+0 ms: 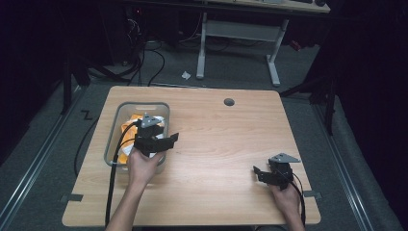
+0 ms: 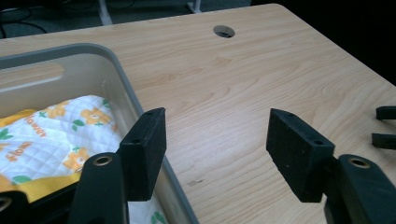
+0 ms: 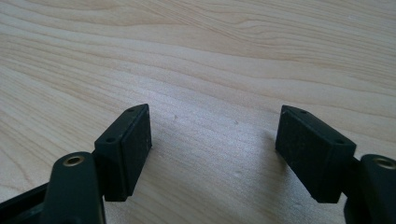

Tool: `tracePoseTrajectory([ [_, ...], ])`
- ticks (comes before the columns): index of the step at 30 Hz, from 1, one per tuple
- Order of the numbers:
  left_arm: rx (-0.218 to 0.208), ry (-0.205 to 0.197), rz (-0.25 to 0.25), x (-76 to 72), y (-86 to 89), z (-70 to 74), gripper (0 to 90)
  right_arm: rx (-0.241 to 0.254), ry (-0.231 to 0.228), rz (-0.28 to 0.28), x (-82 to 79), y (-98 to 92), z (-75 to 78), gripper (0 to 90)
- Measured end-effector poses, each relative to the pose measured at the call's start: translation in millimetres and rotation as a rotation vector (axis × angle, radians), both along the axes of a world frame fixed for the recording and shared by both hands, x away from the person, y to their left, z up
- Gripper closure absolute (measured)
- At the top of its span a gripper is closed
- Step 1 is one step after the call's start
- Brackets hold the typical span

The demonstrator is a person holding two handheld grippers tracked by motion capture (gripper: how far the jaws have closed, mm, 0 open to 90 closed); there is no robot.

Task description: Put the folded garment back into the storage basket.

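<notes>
Hovering over the right rim of the grey plastic bin [image 1: 113, 126], the left gripper [image 1: 171, 138] has jaws wide with nothing between; the yellow-flowered quilted cloth [image 2: 44, 137] lies inside the bin; the right gripper [image 1: 257, 172], wide and empty, rests at the wooden table's [image 1: 221, 144] near right.

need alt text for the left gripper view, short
The left gripper hangs open with nothing between its two black jaws, over the rim of a grey plastic bin on a light wooden table. A white quilted cloth with orange flowers and yellow trim lies in the bin.
</notes>
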State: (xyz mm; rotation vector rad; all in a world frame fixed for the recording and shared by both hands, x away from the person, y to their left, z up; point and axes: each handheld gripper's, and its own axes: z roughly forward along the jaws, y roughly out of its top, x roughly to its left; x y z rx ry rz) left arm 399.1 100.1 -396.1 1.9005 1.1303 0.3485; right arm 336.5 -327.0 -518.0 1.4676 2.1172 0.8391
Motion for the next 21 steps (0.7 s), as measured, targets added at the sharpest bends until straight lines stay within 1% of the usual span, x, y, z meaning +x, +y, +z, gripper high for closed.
tracePoseTrajectory([
  [5,-0.012,0.001,-0.008,-2.3,-5.0,-3.2,38.0,0.0,0.0,0.001,0.0,0.0,0.0,27.1],
  [8,-0.02,0.013,-0.019,-4.0,-9.5,-6.9,38.0,0.0,0.0,0.0,0.0,0.0,0.0,27.1],
  [11,-0.011,0.012,-0.035,-6.0,-14.4,-9.7,38.0,0.0,0.0,0.001,0.0,0.0,0.0,27.1],
  [16,-0.017,-0.005,-0.054,-9.2,-20.8,-12.3,37.4,0.0,0.0,0.0,0.0,0.0,0.0,27.1],
  [21,-0.006,-0.002,-0.082,-12.8,-30.3,-16.0,35.1,0.0,0.0,0.001,0.0,0.0,0.0,27.1],
])
